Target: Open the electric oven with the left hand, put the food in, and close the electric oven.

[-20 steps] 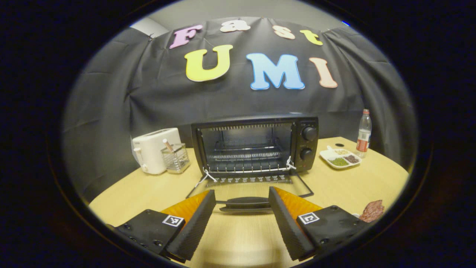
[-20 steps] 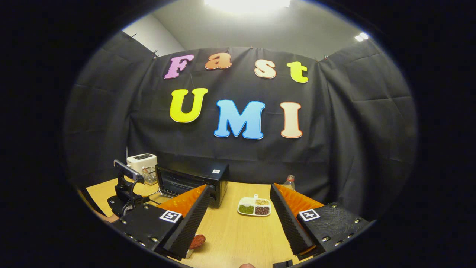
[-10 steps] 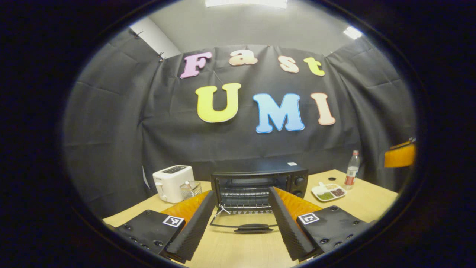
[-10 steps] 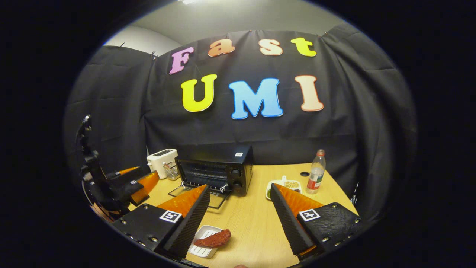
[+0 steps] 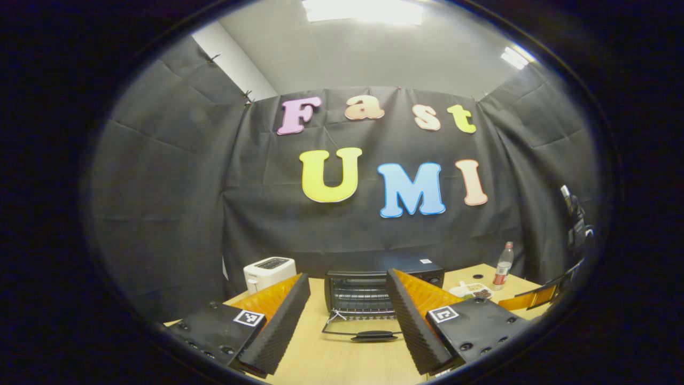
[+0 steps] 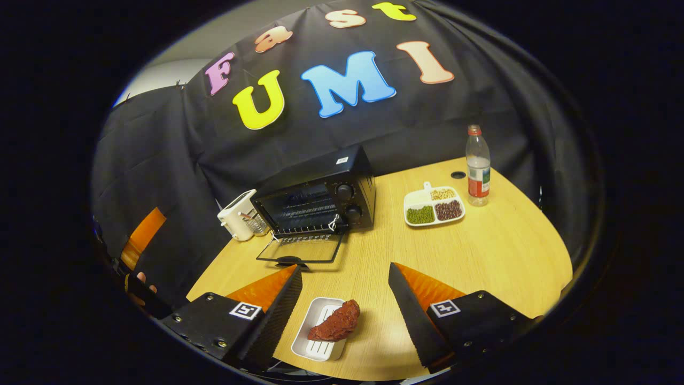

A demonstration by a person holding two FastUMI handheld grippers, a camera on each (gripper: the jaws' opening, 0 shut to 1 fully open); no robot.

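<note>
In the left gripper view, the left tool [image 5: 347,321] is spread wide with nothing in it, held well back from the oven [image 5: 382,286]. The oven sits at the far side of the surface [image 5: 320,358], its door [image 5: 368,332] dropped flat toward us, so the opening step looks done. A toaster [image 5: 269,271] stands to the oven's left, a bottle [image 5: 501,266] far right.

In the right gripper view, the right tool [image 6: 344,315] is also wide apart and empty, hanging above the near edge. The food [image 6: 335,324], a reddish piece, lies on a small white tray [image 6: 320,350] between its fingers but below them, untouched. The oven [image 6: 320,198] is far left with its rack showing.

I'd say picking up the food is the step in hand: the right tool needs to drop, straddle the piece and squeeze gently, then carry it to the rack.
</note>
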